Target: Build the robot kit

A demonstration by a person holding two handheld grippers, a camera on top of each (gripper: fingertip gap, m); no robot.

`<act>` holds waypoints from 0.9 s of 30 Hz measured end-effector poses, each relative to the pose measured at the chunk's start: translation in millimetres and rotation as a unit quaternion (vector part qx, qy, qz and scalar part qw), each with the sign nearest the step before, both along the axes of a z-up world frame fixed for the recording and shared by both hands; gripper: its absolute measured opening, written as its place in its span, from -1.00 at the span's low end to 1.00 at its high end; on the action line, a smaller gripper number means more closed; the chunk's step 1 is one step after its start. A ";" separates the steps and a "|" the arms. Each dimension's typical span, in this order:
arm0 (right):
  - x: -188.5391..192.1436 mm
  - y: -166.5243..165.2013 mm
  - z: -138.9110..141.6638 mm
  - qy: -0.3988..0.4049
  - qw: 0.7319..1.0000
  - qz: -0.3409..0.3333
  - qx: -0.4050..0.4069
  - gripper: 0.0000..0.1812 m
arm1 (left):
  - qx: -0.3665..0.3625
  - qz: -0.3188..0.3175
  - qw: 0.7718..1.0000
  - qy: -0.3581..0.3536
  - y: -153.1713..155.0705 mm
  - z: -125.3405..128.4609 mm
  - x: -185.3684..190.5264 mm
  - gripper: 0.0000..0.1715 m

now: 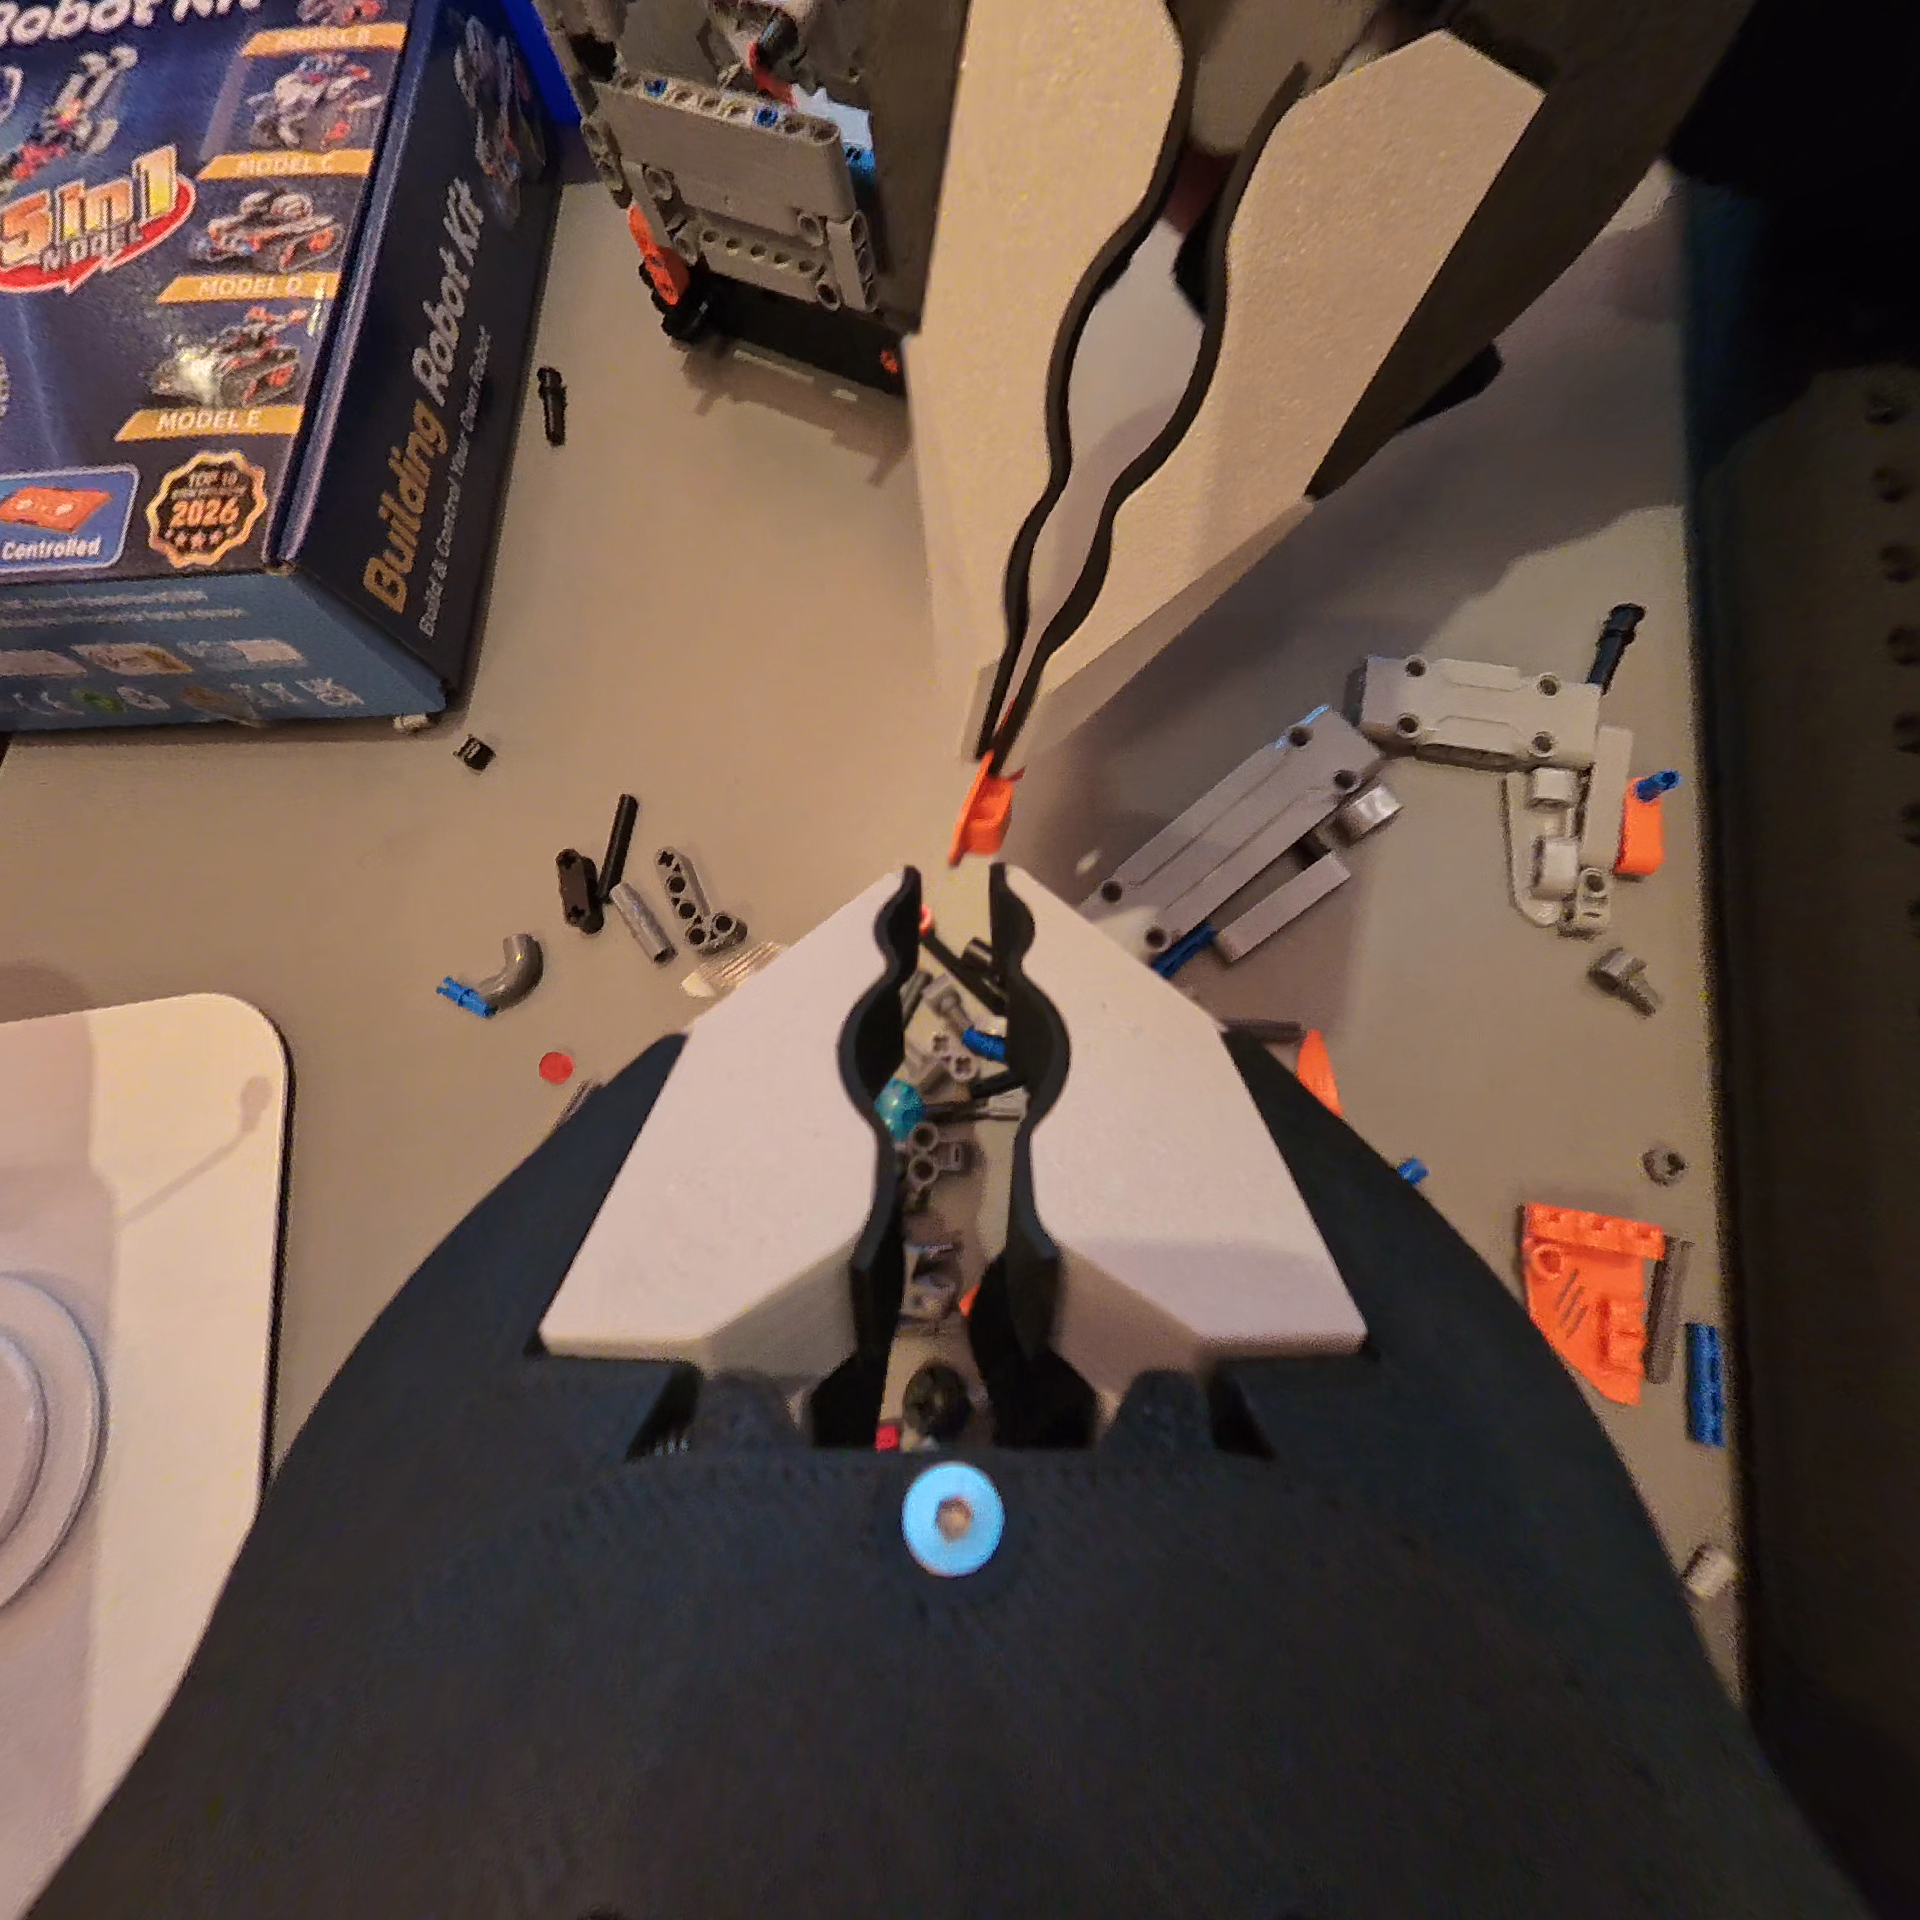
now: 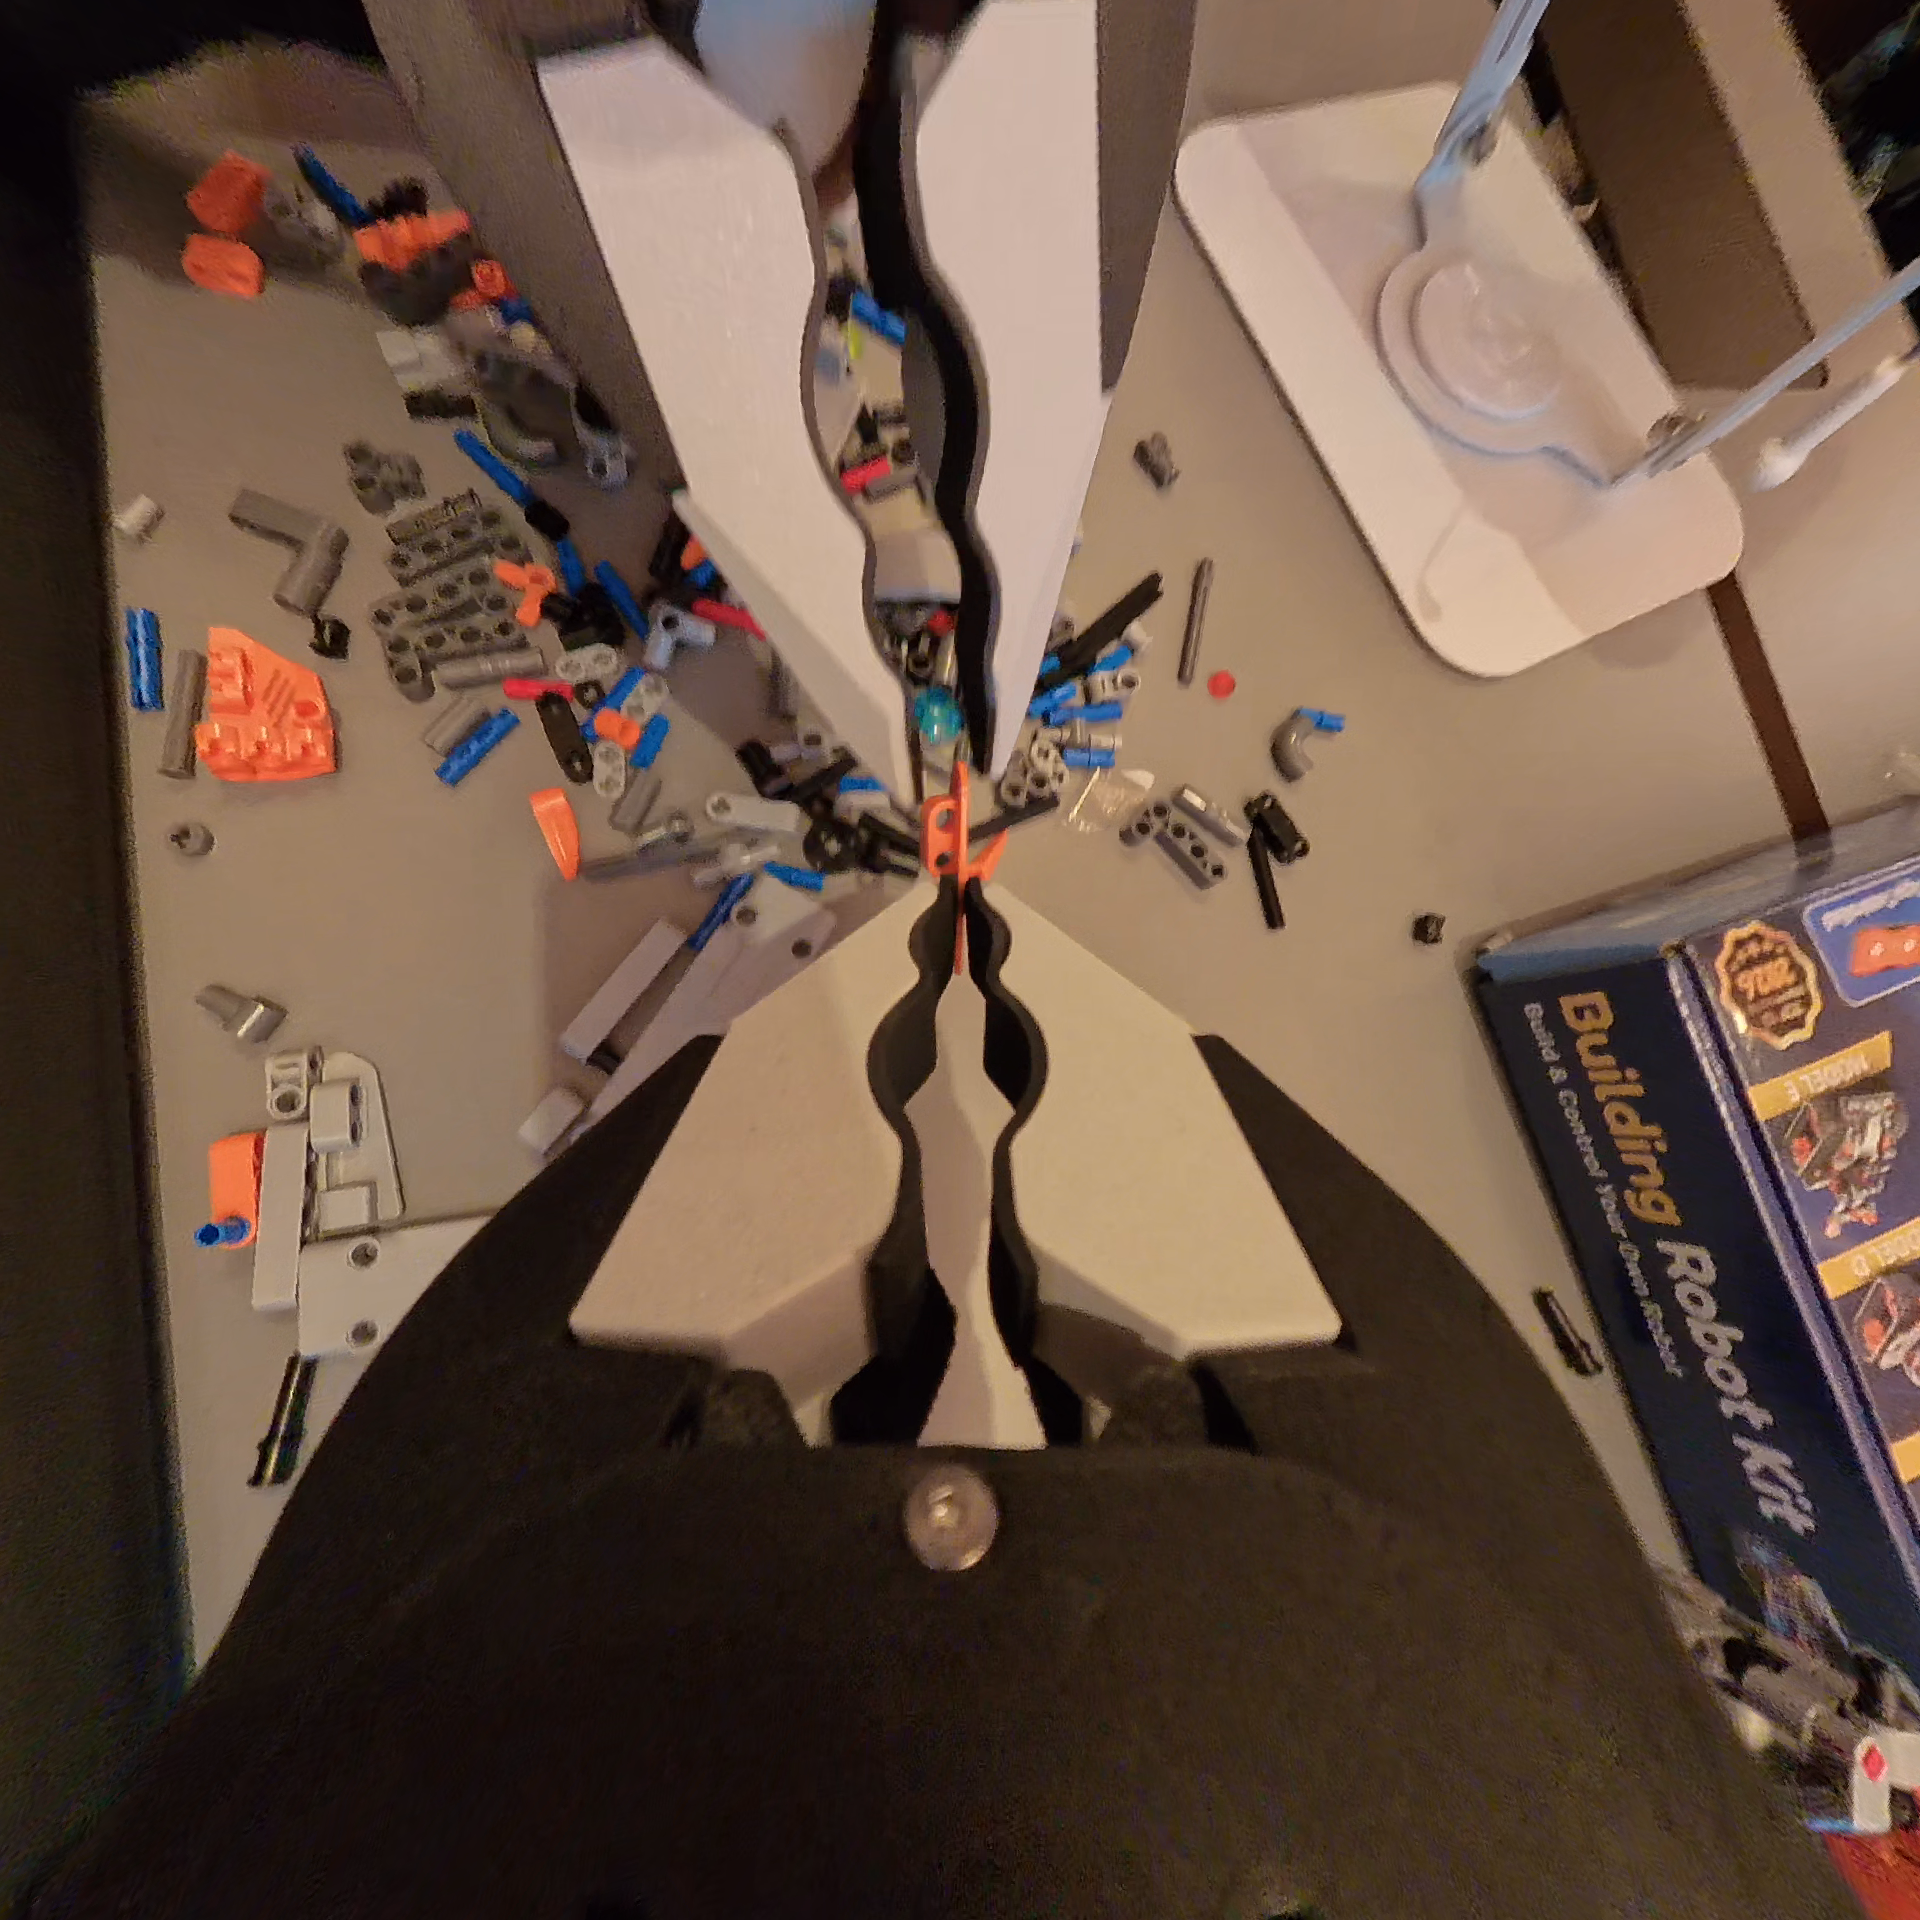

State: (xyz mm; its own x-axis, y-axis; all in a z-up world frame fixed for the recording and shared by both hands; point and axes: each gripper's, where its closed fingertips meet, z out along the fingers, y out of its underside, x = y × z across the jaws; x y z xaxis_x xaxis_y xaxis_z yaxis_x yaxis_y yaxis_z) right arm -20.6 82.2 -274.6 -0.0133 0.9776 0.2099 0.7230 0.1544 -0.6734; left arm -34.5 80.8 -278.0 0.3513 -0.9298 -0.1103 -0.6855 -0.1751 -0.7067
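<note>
My right gripper [image 2: 961, 909] is shut on a small orange building-kit piece [image 2: 948, 831] that sticks out past its tips. In the left wrist view the right gripper [image 1: 997, 743] comes down from the top with the same orange piece [image 1: 982, 816] in its tips. My left gripper [image 1: 954, 883] is narrowly open and holds nothing; its tips sit just short of the orange piece. It also shows in the right wrist view [image 2: 951, 764], reaching in from the top, tip to tip with the right gripper. Both hover above a pile of loose parts [image 2: 582, 644].
A blue kit box [image 1: 208, 364] stands on the grey table [image 1: 727, 623], beside a partly built grey model [image 1: 748, 177]. A grey assembly [image 1: 1475, 717] and an orange panel [image 1: 1579, 1309] lie apart from the pile. A white stand base [image 2: 1455, 416] sits at the table's side. Both grippers' tips are close together, under 4 cm apart.
</note>
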 end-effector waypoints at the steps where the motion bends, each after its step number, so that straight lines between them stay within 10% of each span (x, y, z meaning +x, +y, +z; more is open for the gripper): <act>1: 3.7 1.8 -4.3 -0.015 1.000 -0.004 0.001 -1.00 | 0.001 0.008 1.000 0.008 2.5 -1.6 -4.4 -0.87; 13: 35.6 10.3 -58.4 -0.181 0.983 -0.024 0.010 -1.00 | 0.000 0.030 0.999 0.039 10.2 -11.6 -17.6 -0.95; 27: 46.0 1.0 -47.4 -0.168 0.985 -0.017 -0.021 -1.00 | 0.003 0.044 0.998 0.034 14.2 -6.9 -24.3 -0.95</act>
State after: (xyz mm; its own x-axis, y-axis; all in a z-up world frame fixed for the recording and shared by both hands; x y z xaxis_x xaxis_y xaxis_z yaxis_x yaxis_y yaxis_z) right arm 25.3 83.2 -322.0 -0.0414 0.9865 0.1586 0.9109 0.1025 -0.3997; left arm -58.8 95.0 -285.0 0.4238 -0.8945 -0.1427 -0.7142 -0.2331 -0.6600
